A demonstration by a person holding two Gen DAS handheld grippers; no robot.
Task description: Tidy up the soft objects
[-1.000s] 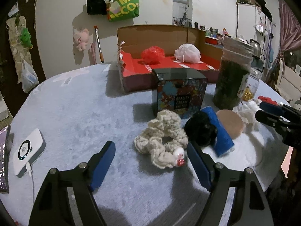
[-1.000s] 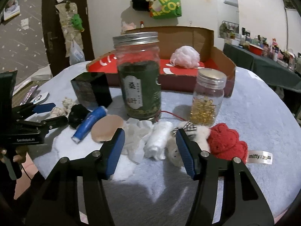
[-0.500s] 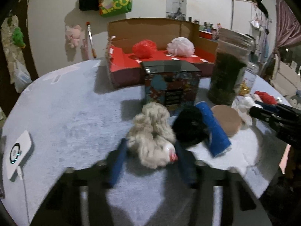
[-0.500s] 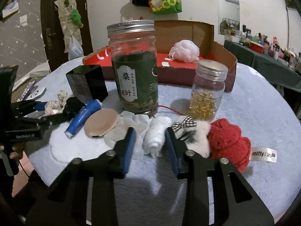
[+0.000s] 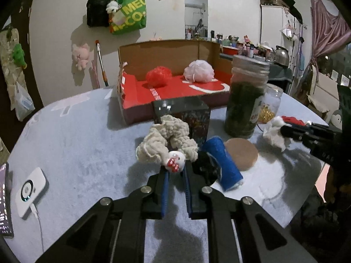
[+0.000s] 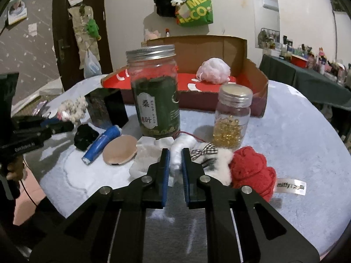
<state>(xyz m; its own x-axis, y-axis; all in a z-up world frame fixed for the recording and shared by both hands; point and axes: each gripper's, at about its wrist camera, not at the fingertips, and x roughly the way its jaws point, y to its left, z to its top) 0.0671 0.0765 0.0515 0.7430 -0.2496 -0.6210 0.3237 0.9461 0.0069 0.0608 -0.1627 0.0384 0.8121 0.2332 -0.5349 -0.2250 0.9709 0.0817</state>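
Note:
My left gripper (image 5: 175, 171) is shut on a cream knitted scrunchie (image 5: 166, 142) with a small white charm, lifted just above the grey table cloth; it also shows in the right wrist view (image 6: 73, 109). My right gripper (image 6: 175, 155) is shut on a white soft roll (image 6: 181, 146), which also shows in the left wrist view (image 5: 275, 133). An open cardboard box (image 5: 175, 87) with a red floor holds a red puff (image 5: 159, 75) and a pink puff (image 5: 198, 71). A black scrunchie (image 6: 85, 135), a red knitted piece (image 6: 252, 168) and a white fluffy piece (image 6: 219, 164) lie on the table.
A tall green jar (image 6: 154, 92), a small jar of gold capsules (image 6: 232, 118) and a dark printed tin (image 5: 182, 118) stand before the box. A blue tube (image 5: 221, 162) and a tan round pad (image 5: 241, 153) lie near them. A white device (image 5: 30, 188) sits far left.
Both grippers went from open to shut: the left closed on the cream scrunchie and raised it, the right closed on the white roll.

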